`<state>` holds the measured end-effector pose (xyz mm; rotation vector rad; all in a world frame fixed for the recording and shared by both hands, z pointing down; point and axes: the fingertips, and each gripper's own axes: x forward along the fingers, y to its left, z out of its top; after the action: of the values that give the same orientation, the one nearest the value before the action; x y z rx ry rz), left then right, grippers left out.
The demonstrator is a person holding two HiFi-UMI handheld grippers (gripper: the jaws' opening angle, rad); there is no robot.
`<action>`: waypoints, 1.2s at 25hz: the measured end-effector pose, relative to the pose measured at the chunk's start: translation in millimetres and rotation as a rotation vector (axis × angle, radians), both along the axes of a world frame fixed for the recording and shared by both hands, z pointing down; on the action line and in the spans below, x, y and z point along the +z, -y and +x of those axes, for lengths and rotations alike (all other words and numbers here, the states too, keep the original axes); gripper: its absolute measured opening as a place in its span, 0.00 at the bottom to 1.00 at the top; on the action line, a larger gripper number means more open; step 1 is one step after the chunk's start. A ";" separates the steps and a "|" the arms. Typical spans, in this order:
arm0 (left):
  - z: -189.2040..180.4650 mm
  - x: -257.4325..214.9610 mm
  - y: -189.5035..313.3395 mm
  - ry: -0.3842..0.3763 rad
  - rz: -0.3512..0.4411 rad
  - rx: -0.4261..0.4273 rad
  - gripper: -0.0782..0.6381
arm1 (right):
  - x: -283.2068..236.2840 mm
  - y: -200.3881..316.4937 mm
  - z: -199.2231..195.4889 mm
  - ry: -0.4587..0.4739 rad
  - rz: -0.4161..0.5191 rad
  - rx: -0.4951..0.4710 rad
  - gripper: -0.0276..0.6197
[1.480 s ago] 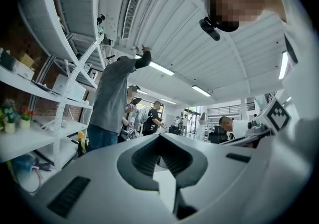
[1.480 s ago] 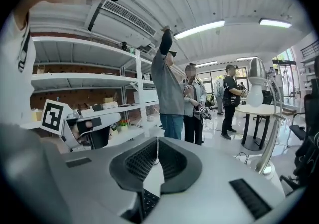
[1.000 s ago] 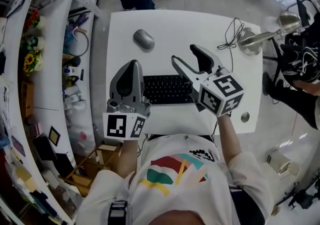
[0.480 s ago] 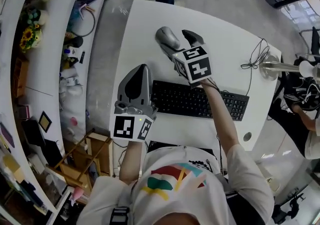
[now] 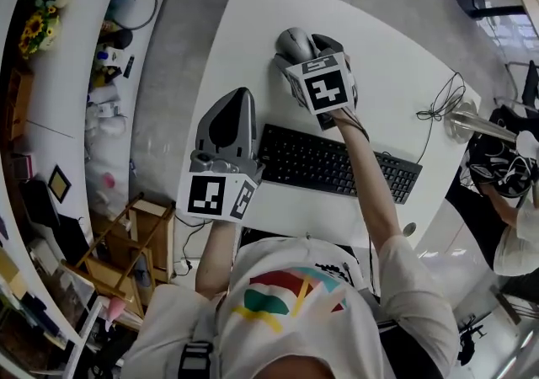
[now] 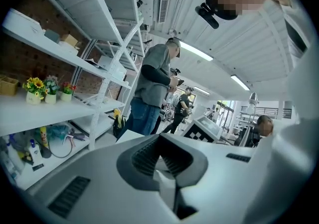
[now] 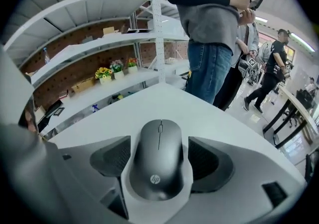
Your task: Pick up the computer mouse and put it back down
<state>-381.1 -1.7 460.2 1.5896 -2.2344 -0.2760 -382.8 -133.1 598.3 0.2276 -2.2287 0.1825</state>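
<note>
A grey computer mouse [image 5: 292, 41] lies on the white table [image 5: 244, 32] near its far edge. My right gripper [image 5: 301, 54] hangs tilted down over it, marker cube on top. In the right gripper view the mouse [image 7: 158, 156] sits between the two dark pads [image 7: 112, 156], and a thin strip of table shows on each side of it. The jaws stand wide and do not press on it. My left gripper [image 5: 238, 101] hovers at the left end of the keyboard, its fingers together and nothing in them. It points out across the room [image 6: 160, 154].
A black keyboard [image 5: 337, 165] lies across the middle of the table. A desk lamp [image 5: 472, 123] and a thin cable [image 5: 440, 98] are at the right. A person [image 7: 209, 34] stands at the table's far side. Cluttered shelves [image 5: 50, 57] run along the left.
My right gripper went from above the keyboard out to the mouse, dropped and tipped down over it, and its jaws widened. The left gripper sank a little.
</note>
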 end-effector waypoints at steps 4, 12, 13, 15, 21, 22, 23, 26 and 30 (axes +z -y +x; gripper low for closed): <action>-4.9 4.6 -0.8 -0.009 0.001 -0.012 0.17 | 7.0 4.8 1.9 -0.016 -0.009 0.027 0.58; -6.7 5.0 -2.3 -0.030 0.000 -0.014 0.17 | 2.9 6.5 1.2 -0.037 -0.018 0.009 0.51; -5.1 3.1 -2.2 -0.029 0.000 -0.013 0.17 | 2.8 6.3 1.7 -0.044 -0.022 0.005 0.51; -2.2 -2.2 -2.4 -0.021 0.005 -0.009 0.17 | 3.3 6.4 3.1 -0.049 -0.025 0.007 0.51; -0.9 -22.6 -4.9 0.020 0.027 0.003 0.17 | -35.7 8.4 -4.5 0.070 0.015 0.051 0.51; -0.1 -26.5 -4.9 0.028 0.025 0.006 0.17 | -50.4 7.3 -5.6 0.103 0.029 0.055 0.51; 1.4 -30.5 -5.1 0.035 0.022 0.009 0.17 | -64.9 5.9 -4.3 0.132 0.043 0.059 0.51; 10.1 -47.8 -6.7 0.055 0.036 0.025 0.17 | -105.5 0.5 11.6 0.209 0.071 0.086 0.51; 30.8 -79.4 -6.1 0.084 0.074 0.062 0.17 | -158.2 -6.4 49.0 0.322 0.077 0.155 0.51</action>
<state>-350.3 4.4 380.7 1.7357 -2.2571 -0.2829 -333.7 -126.7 440.0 0.4396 -2.5408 0.2302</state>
